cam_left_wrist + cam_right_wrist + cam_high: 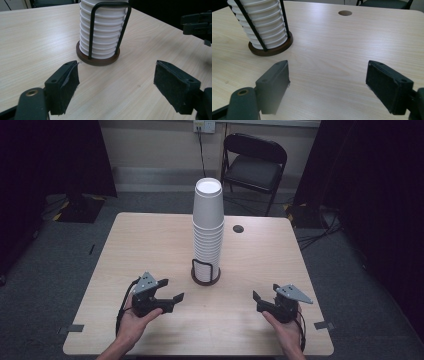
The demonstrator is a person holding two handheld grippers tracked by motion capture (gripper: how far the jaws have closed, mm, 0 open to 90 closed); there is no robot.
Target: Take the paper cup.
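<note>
- Near the front edge of the table [150,245], both grippers are held low, one in each hand, with the forearms coming in from the bottom of the high view.
- The left gripper [170,290] is pointed toward the table's middle, and its jaws are seen well apart in the left gripper view, with only bare wood between them.
- The right gripper [256,296] is angled inward toward the cup holder; its jaws are spread wide too, nothing clamped or touched.
- The left hand [132,320] and right hand [285,330] are wrapped around the gripper bodies from underneath.
- Plenty of open tabletop is left around both grippers, and the wood between them is free. A small round hole [238,228] is set into the table past the stack, toward the far right side.
- The stack of white cups [207,225] is stood upright in the middle of the table, well apart from both grippers, sort of between and beyond them.
- The stack is seated in a holder with a round dark brown base [100,60] and a black wire loop [93,30] running up the side. Ribbed rims are seen stacked tight lower down, and the top cup sticks out tall above the rest.
- A black folding chair [255,162] is parked beyond the far edge.
</note>
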